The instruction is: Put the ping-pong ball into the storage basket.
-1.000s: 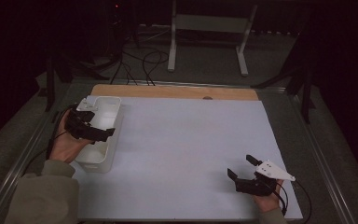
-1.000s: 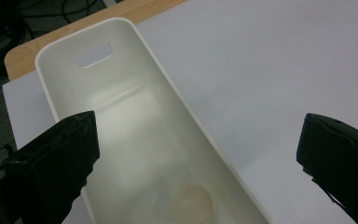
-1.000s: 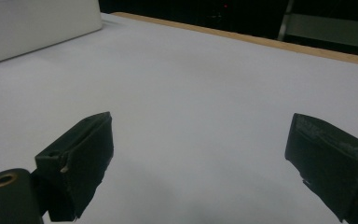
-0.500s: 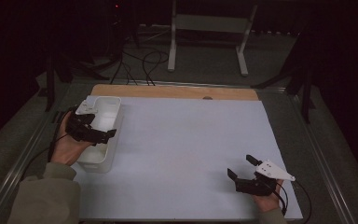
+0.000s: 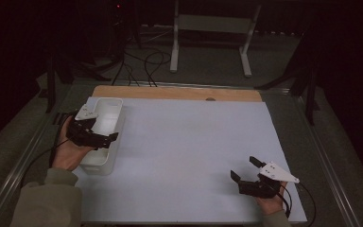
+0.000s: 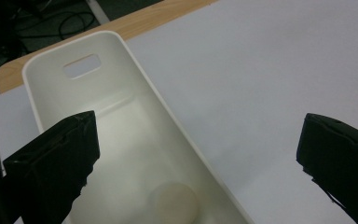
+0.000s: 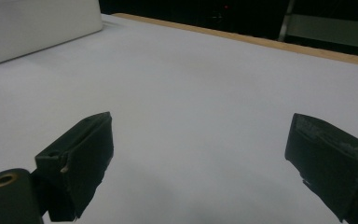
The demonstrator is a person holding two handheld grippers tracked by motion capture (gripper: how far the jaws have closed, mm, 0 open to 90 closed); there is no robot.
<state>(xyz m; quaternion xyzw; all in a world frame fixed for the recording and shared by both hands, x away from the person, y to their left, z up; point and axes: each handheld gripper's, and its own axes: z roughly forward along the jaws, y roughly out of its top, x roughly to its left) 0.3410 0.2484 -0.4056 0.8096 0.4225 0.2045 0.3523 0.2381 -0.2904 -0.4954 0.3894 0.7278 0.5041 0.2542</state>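
White bin [image 6: 121, 116], pale cream ball [image 6: 175, 203] inside, black left gripper [image 5: 105, 138], black right gripper [image 5: 244, 168], white table sheet [image 5: 184, 142]

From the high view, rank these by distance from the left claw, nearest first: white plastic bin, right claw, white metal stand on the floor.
1. White plastic bin, directly beneath the left claw, at the table's left edge.
2. Right claw, near the table's front right corner.
3. White metal stand, on the floor beyond the table's far edge.

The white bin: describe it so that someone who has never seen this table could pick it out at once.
On the white table sheet, look to its left edge, under the left tongs. The white bin is a long, open plastic tub with a handle slot in its far end wall, holding one small pale round thing.
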